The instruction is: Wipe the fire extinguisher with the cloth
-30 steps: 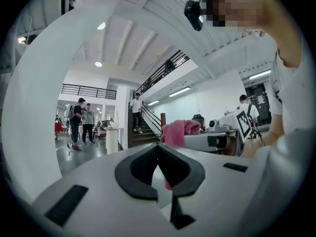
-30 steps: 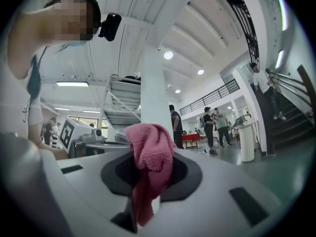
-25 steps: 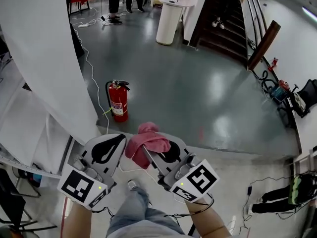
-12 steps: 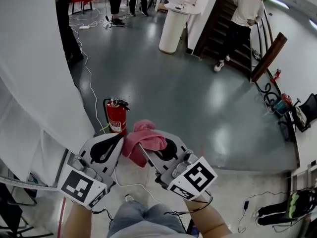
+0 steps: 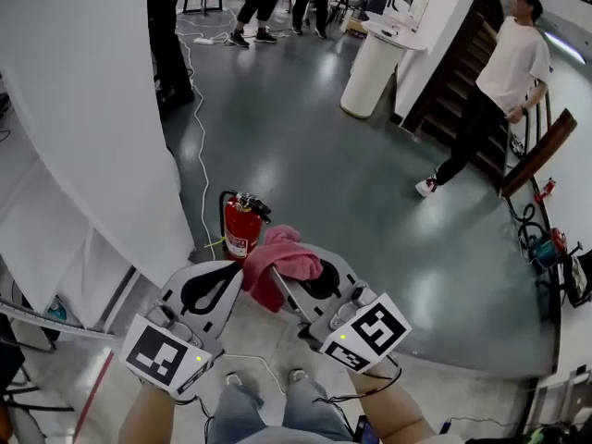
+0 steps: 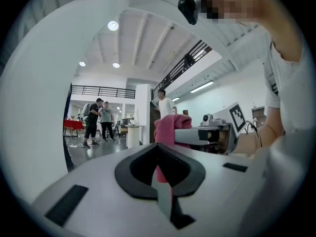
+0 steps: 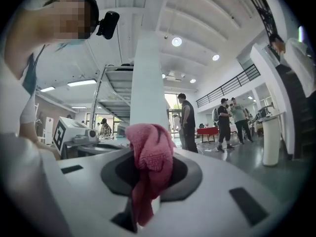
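Note:
A red fire extinguisher [image 5: 242,231] with a black hose stands upright on the grey floor by the foot of a white panel. In the head view it is just beyond both grippers' tips. My right gripper [image 5: 276,280] is shut on a pink cloth [image 5: 287,259], which bunches over the jaw tips and hangs down between them. The right gripper view shows the same cloth [image 7: 148,157] clamped in the right gripper [image 7: 148,154]. My left gripper [image 5: 236,265] is shut with nothing in it, beside the cloth. In the left gripper view the left gripper [image 6: 158,147] points level, with the cloth [image 6: 170,127] beyond it.
A tall white panel [image 5: 83,137] fills the left side. A white cable [image 5: 199,155] runs across the floor to the extinguisher. A person in a white shirt [image 5: 504,81] stands by the dark stairs, near a white round column [image 5: 370,72]. More people stand at the back.
The view has moved forward, so the extinguisher now sits right at the grippers' tips. The person in white has come down off the stairs. Both grippers hold the same pose.

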`<state>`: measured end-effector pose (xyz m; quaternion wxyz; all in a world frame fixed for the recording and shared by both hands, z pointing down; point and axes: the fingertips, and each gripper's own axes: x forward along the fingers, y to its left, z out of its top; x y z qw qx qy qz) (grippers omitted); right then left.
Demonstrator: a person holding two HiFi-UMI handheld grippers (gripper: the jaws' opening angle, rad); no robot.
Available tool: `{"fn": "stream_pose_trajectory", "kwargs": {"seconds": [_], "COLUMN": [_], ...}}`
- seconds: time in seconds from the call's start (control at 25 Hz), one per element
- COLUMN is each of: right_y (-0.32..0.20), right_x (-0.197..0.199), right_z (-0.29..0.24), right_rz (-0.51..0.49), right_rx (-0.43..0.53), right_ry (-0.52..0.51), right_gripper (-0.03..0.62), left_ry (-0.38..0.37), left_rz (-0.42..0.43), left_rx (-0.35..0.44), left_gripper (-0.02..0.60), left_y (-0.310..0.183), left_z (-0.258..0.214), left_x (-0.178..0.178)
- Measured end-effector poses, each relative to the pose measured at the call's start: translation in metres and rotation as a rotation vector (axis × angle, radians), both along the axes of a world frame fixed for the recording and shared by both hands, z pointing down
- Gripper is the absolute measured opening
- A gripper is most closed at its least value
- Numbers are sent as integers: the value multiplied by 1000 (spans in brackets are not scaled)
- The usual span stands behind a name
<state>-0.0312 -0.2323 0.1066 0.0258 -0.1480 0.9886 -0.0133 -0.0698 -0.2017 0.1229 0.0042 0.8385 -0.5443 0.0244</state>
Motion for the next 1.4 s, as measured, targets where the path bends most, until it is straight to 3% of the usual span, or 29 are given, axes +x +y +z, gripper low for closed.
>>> {"fn": "stream_pose_trajectory", "kwargs": {"seconds": [0.24, 0.44, 0.76, 1.04, 1.24, 1.4], "right_y": [-32, -59, -99, -114, -153, -180], "right_x": [1, 2, -23, -48, -73, -90], "right_z": [64, 143, 315, 435, 456, 404], "right_rz": [-99, -135, -130, -138, -88, -12], "right_rx": [20, 53, 83, 153, 266, 400], "right_ry": [11, 29, -1, -22, 3, -8], "right_gripper": [80, 80, 80, 80, 80, 80], "left_ry": [5, -34, -75, -101, -116, -127], "left_rz": [-98, -115, -64, -118, -149, -160], "left_rx": [12, 32, 54, 74, 70, 66], "left_gripper": [8, 8, 8, 8, 8, 8], "left_y": [-15, -34, -62, -60, -58, -56], "left_z": [53, 120, 273, 395, 434, 438], "left_x": [4, 15, 16, 4, 7, 10]}}
